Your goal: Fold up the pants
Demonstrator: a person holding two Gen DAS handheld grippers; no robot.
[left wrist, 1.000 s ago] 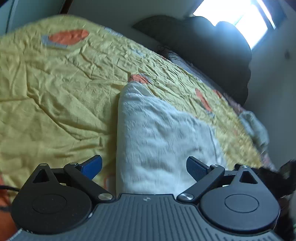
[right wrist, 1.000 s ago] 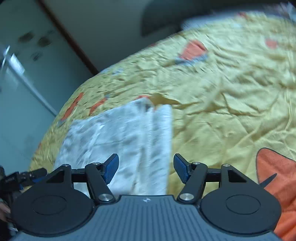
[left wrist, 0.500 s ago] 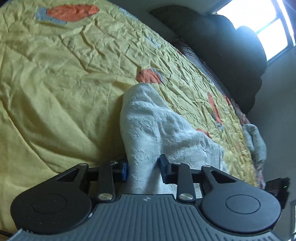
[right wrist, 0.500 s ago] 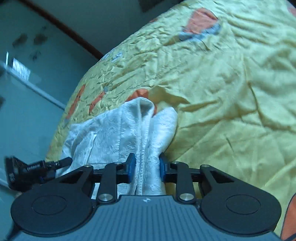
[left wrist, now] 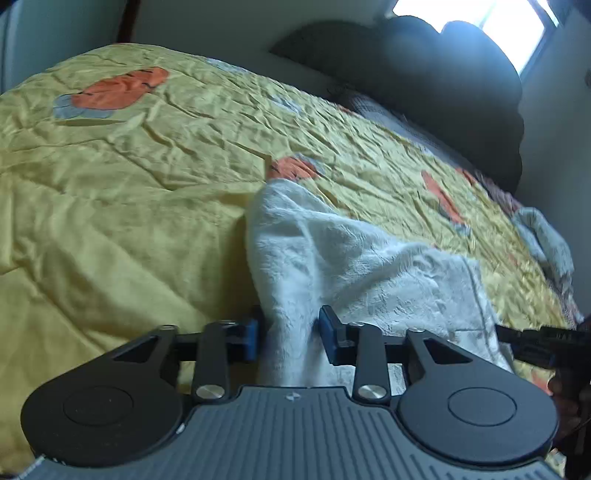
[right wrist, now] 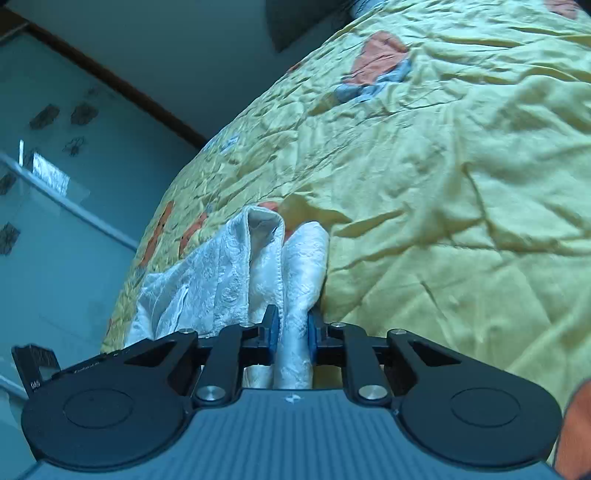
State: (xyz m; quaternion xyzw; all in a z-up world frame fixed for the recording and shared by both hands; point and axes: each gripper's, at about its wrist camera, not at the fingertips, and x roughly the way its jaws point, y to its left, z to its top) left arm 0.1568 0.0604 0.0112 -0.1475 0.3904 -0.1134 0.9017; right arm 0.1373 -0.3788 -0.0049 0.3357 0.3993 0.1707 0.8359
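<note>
Here, each gripper pinches a bunched near edge of the white pants (left wrist: pixel 332 258) — left gripper (left wrist: pixel 290 330) wider, having just eased apart, right gripper (right wrist: pixel 291 330) tight — so both can lift it off the yellow bedspread (left wrist: pixel 129 184) ahead for folding.

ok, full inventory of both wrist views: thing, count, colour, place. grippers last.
pants: 1, white textured fabric, on the bed, near edge bunched up between both grippers
bedspread: 1, yellow, wrinkled, with orange and grey-blue patches, covers the bed
dark pile: 1, black, at the far end of the bed under the window; cannot tell what it is
pale cloth: 1, grey-white, at the right edge of the bed in the left view
window: 1, bright, top right of the left view
left gripper: black with blue pads, pressing on a fold of the pants
right gripper: black with blue pads, clamped on a narrow fold of the pants
</note>
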